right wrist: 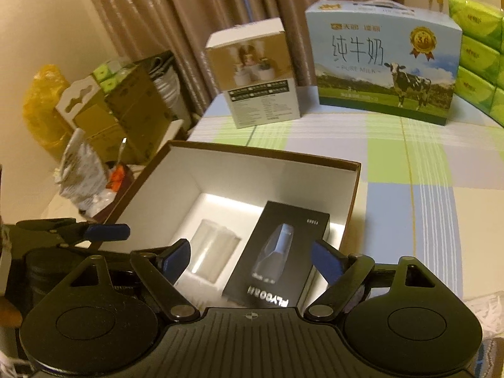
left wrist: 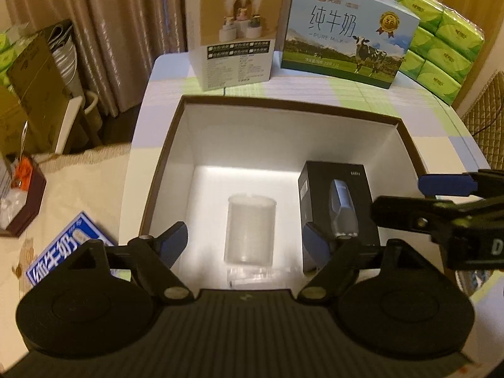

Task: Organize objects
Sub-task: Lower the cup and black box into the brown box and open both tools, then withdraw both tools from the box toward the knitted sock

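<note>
**Two items in the open box, both grippers spread and holding nothing**

Left wrist view: 1 open box, brown rim, white inside, sits on the checked tablecloth. Inside: 2 main items. 1 clear plastic cup lies on its side near centre; 1 black product box just to its right, by the box's right wall. A small clear item, too blurred to name, lies just near of the cup. Left gripper hangs over the box's near edge, fingers wide apart, nothing between them. Right gripper enters from the right edge; only 1 blue pad clearly seen here. Far side of table: 1 white-and-tan carton, 1 milk carton w/ cow print to its right, then a stack of green tissue packs, at least 6 visible. Near left: 1 blue milk pack lying flat.

Right wrist view: right gripper released, fingers spread wide, empty, over the near right corner of the open box. Same 2 items inside: cup left, black product box right, just beside each other. Left gripper shows at left edge, 1 blue pad visible. Far: white-and-tan carton, milk carton, tissue packs at far right.
</note>
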